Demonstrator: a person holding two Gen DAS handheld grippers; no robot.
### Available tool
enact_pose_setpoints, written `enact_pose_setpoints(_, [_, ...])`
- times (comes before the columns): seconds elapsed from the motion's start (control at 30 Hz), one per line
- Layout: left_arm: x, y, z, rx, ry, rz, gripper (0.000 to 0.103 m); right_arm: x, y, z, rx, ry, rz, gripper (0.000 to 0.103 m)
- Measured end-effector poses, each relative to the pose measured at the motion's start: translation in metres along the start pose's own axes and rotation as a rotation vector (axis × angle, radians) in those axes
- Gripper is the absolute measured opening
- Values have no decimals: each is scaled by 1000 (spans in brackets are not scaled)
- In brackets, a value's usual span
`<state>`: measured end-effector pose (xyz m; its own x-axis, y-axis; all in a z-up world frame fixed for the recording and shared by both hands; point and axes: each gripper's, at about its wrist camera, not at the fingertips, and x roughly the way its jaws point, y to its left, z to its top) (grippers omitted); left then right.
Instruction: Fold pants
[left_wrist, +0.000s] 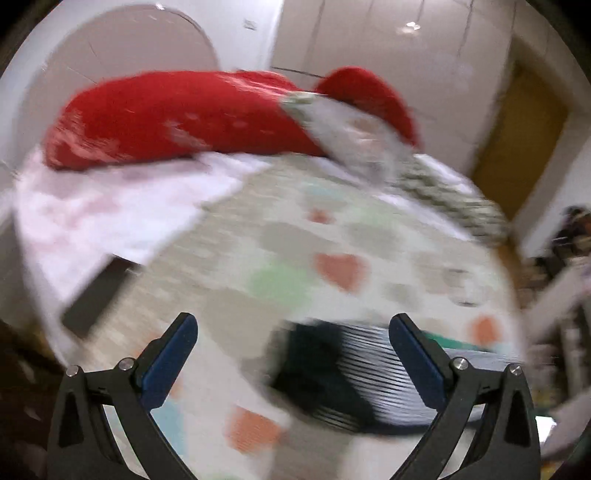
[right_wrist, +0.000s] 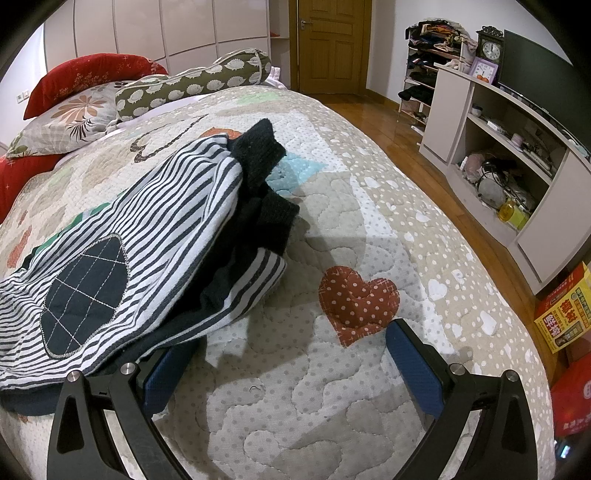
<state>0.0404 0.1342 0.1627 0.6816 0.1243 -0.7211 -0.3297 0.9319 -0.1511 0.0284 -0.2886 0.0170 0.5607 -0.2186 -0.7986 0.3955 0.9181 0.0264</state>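
While both grippers gape, pants (right_wrist: 140, 236) bunched, quilt (right_wrist: 351, 229) bare rightward

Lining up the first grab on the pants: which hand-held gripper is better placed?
Probably the right hand-held gripper: open, with the striped navy-and-white pants draped over its left finger. The left hand-held gripper is also open, but its view is motion-blurred and the pants lie ahead of it.

The whole left wrist view is smeared by motion blur, so the striped navy-and-white cotton pants (left_wrist: 354, 373) show there only as a dark streaked patch. In the right wrist view these pants (right_wrist: 122, 258) run off the left edge and cover the tip of the right gripper's blue-padded left finger (right_wrist: 166, 373).
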Motion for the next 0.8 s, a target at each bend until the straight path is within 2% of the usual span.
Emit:
enact_pose_setpoints(0.07, [31, 30, 2, -50, 37, 67, 103, 0, 0, 0, 0, 0, 0, 102])
enact_pose_setpoints(0.1, [50, 47, 1, -89, 86, 83, 103, 0, 0, 0, 0, 0, 0, 102])
enact_pose_setpoints(0.13, [76, 68, 0, -156, 179, 67, 103, 0, 0, 0, 0, 0, 0, 102])
enact_pose_setpoints(0.2, [117, 95, -7, -244, 298, 70, 103, 0, 0, 0, 0, 0, 0, 102])
enact_pose_setpoints(0.23, [138, 103, -11, -252, 343, 92, 103, 0, 0, 0, 0, 0, 0, 102])
enact_pose_setpoints(0.3, [164, 112, -20, -247, 370, 143, 102, 0, 0, 0, 0, 0, 0, 102])
enact_pose_setpoints(0.4, [178, 106, -25, -179, 328, 206, 102, 0, 0, 0, 0, 0, 0, 102])
enact_pose_setpoints(0.5, [184, 95, -26, -149, 328, 274, 103, 0, 0, 0, 0, 0, 0, 102])
enact_pose_setpoints(0.57, [182, 85, -34, -116, 237, 325, 103, 0, 0, 0, 0, 0, 0, 102])
enact_pose_setpoints(0.6, [178, 78, -42, -98, 124, 349, 103, 0, 0, 0, 0, 0, 0, 102])
enact_pose_setpoints(0.63, [177, 73, -49, -83, 95, 363, 103, 0, 0, 0, 0, 0, 0, 102])
enact_pose_setpoints(0.8, [177, 73, -46, -98, 106, 351, 103, 0, 0, 0, -1, 0, -1, 102])
